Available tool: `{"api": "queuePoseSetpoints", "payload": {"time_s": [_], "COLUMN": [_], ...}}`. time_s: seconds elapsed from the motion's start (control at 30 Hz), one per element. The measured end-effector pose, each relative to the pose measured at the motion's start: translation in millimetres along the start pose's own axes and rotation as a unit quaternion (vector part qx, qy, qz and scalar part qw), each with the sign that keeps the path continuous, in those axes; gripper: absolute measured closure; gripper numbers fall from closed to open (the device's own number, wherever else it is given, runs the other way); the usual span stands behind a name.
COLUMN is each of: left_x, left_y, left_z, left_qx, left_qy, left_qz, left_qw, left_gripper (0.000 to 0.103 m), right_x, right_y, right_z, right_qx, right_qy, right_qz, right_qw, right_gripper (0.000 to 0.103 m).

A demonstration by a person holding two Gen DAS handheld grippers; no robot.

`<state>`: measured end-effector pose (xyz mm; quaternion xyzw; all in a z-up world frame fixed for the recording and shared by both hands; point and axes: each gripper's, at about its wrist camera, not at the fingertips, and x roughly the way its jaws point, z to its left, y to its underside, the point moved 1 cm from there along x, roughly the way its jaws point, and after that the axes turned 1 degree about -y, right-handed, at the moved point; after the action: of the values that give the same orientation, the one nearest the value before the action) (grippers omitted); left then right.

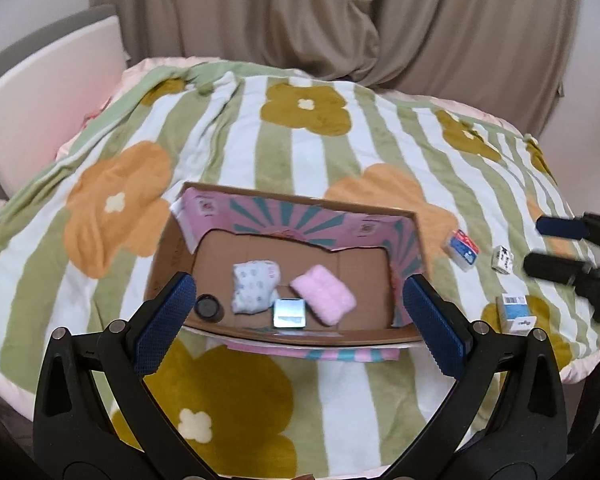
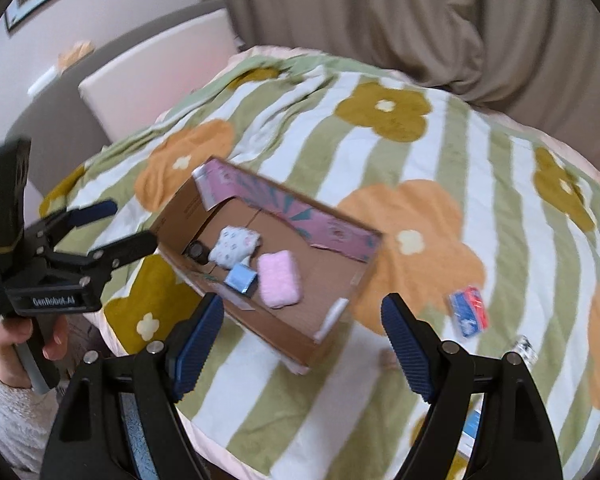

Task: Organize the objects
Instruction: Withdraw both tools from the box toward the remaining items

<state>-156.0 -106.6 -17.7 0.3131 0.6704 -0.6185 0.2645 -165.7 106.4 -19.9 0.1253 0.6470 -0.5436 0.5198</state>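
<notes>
We have the shallow brown cardboard box with pink printed lining (image 1: pixel 288 240) lying on the flower-striped blanket (image 1: pixel 260 140), already holding a pink fluffy pad (image 1: pixel 324 294), a white patterned pouch (image 1: pixel 254 286), a small silvery-blue box (image 1: pixel 289 313) and a dark round jar (image 1: pixel 208 306). Left outside, right of it, are a red-and-blue packet (image 2: pixel 469 311), a small white cube (image 1: pixel 502 258) and a blue-and-white carton (image 1: pixel 516 314). Our left gripper (image 1: pixel 300 312) and right gripper (image 2: pixel 302 344) both have fingers spread, empty.

You have a shallow cardboard box (image 1: pixel 172 248) holding a pink pouch (image 1: pixel 323 294), a patterned white pouch (image 1: pixel 254 286), a silver tin (image 1: pixel 289 313) and a dark jar (image 1: pixel 207 306).
</notes>
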Motion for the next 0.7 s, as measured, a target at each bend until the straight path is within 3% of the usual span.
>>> {"api": "queuePoseSetpoints", "payload": {"time_s": [0.23, 0.7], "left_x": [-5.3, 10.6], "left_y": [-6.3, -8.8], "left_z": [-48.8, -165.3], "left_qx": [0.026, 0.102], "left_qy": [0.023, 0.068], "left_qz": [-0.004, 0.006], "left_qw": [0.9994, 0.9925], "left_gripper": [0.000, 0.000], "right_x": [-40.8, -77.9], "right_y": [14.5, 70.3], "right_z": [-39.3, -108.2], "right_qx": [0.032, 0.109], "right_qy": [0.027, 0.074], "right_qz": [-0.024, -0.018], "right_qw": [0.999, 0.991], "right_gripper": [0.012, 0.012]}}
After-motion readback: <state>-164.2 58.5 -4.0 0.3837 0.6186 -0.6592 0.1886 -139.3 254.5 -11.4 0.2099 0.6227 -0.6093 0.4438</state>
